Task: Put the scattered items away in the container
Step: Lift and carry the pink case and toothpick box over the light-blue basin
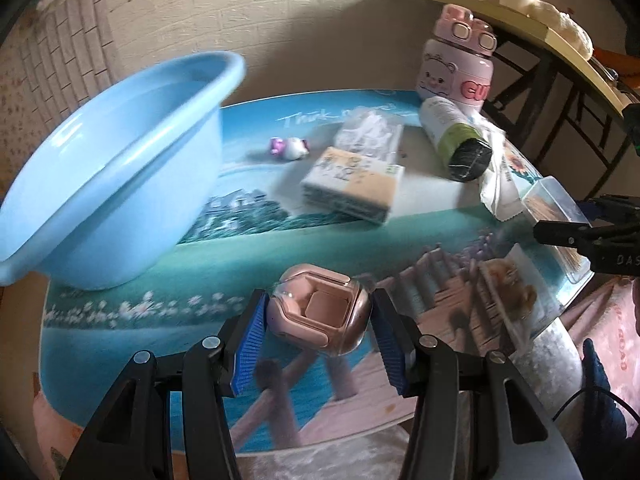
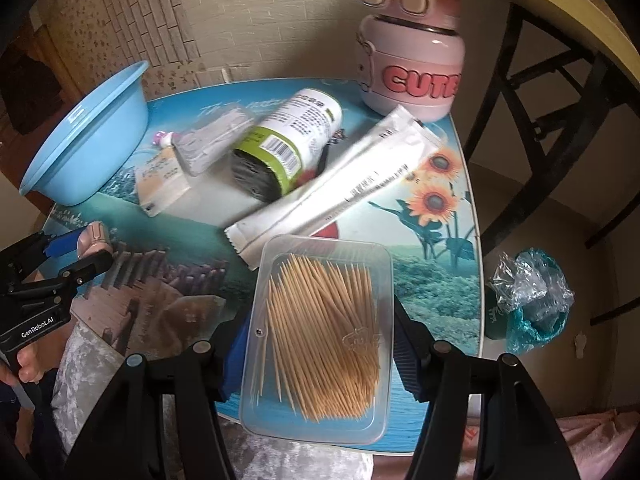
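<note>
My left gripper point(image 1: 318, 322) is closed around a pink earbud case point(image 1: 318, 316), the blue pads touching its sides, low over the table's near edge. The light blue basin point(image 1: 108, 176) stands at the left, also in the right wrist view point(image 2: 86, 136). My right gripper point(image 2: 318, 340) holds a clear box of toothpicks point(image 2: 320, 336) between its fingers. The left gripper with the pink case shows at the left of the right wrist view point(image 2: 86, 246). On the table lie a tissue pack point(image 1: 352, 180), a green-labelled bottle on its side point(image 2: 280, 140) and a white sachet point(image 2: 332, 184).
A pink "CUTE" bottle point(image 2: 412, 52) stands at the table's far right corner. A small pink toy point(image 1: 290, 147) and a clear packet point(image 1: 370, 134) lie mid-table. A dark chair point(image 2: 560, 120) and a bin with a plastic bag point(image 2: 528, 300) stand right of the table.
</note>
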